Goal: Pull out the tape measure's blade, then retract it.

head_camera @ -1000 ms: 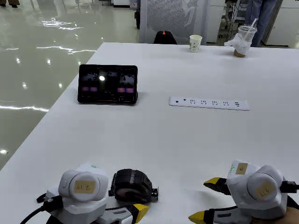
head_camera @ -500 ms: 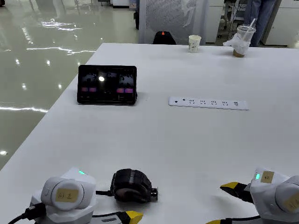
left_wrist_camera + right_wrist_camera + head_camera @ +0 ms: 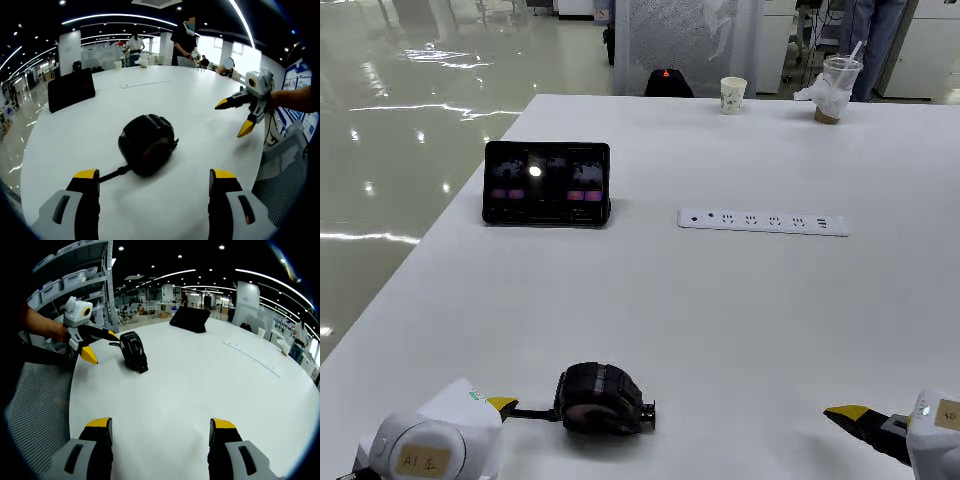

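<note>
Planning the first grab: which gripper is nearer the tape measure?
The left gripper: the black tape measure lies just ahead of its open jaws, while the right gripper is well off to the side, apart from it.

We have drawn both grippers back from the tape measure (image 3: 603, 398). Our left gripper (image 3: 154, 175) was alongside it at its 6 o'clock and now sits at its 9 o'clock. Our right gripper (image 3: 160, 422) has retreated toward its 4 o'clock, now well apart from it.
</note>
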Demonstrator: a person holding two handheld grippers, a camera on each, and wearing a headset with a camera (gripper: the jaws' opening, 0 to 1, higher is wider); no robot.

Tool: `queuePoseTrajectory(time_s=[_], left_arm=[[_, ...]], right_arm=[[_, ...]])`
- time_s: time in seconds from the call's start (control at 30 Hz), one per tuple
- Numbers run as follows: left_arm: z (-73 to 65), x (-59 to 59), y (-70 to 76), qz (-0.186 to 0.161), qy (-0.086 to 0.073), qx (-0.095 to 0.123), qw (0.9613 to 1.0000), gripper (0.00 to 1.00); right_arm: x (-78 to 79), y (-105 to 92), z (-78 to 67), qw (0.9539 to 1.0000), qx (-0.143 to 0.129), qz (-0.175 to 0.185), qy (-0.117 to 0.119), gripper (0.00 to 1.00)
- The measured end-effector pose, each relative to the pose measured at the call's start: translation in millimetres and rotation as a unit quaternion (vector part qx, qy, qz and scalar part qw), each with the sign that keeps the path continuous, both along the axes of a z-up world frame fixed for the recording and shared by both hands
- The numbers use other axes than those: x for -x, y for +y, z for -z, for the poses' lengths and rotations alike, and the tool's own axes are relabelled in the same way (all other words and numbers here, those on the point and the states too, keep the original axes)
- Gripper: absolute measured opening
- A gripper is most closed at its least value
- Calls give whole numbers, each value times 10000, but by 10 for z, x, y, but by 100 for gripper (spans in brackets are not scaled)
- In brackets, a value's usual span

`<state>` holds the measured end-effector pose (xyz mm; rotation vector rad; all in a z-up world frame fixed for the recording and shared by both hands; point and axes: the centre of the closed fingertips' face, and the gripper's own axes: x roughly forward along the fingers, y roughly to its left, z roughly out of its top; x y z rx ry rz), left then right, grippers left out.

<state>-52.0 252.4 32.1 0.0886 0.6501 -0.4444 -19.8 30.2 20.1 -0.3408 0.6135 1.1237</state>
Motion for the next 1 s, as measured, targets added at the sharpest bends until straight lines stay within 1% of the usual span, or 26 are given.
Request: queuePoseTrajectory(time_s=[0.1, 0.13, 0.23, 0.33, 0.43, 0.53, 0.63, 0.73, 0.83, 0.93, 1.0], left_arm=[[3, 16, 13, 5, -10, 88, 10000, 89], [-4, 25, 12, 15, -41, 114, 9999, 90], [-23, 48, 8, 57, -96, 110, 9999, 91], [-50, 67, -6, 95, -143, 158, 9997, 93], [-77, 91, -25, 160, -220, 158, 9995, 97], [-84, 124, -38, 233, -234, 163, 9993, 97], [-96, 149, -43, 256, -240, 182, 9992, 98], [-119, 177, -52, 304, -284, 170, 9990, 99], [-146, 207, -69, 385, -316, 114, 9987, 99], [-169, 226, -84, 434, -324, 148, 9984, 99], [-184, 239, -91, 443, -317, 169, 9984, 99]], right_arm=[[25, -16, -25, 9999, -114, 82, -7, 82], [39, -21, -28, 9999, -129, 97, -11, 83], [70, -36, -28, 9998, -150, 117, -29, 87], [85, -48, -40, 9997, -190, 169, -30, 90], [103, -59, -64, 9995, -220, 205, -53, 92], [124, -51, -101, 9993, -281, 246, -64, 94], [131, -58, -106, 9990, -300, 319, -36, 98], [153, -60, -115, 9989, -316, 345, -34, 99], [172, -61, -117, 9989, -297, 347, -53, 99], [202, -58, -116, 9992, -237, 291, -114, 99], [204, -59, -128, 9992, -252, 281, -132, 99]])
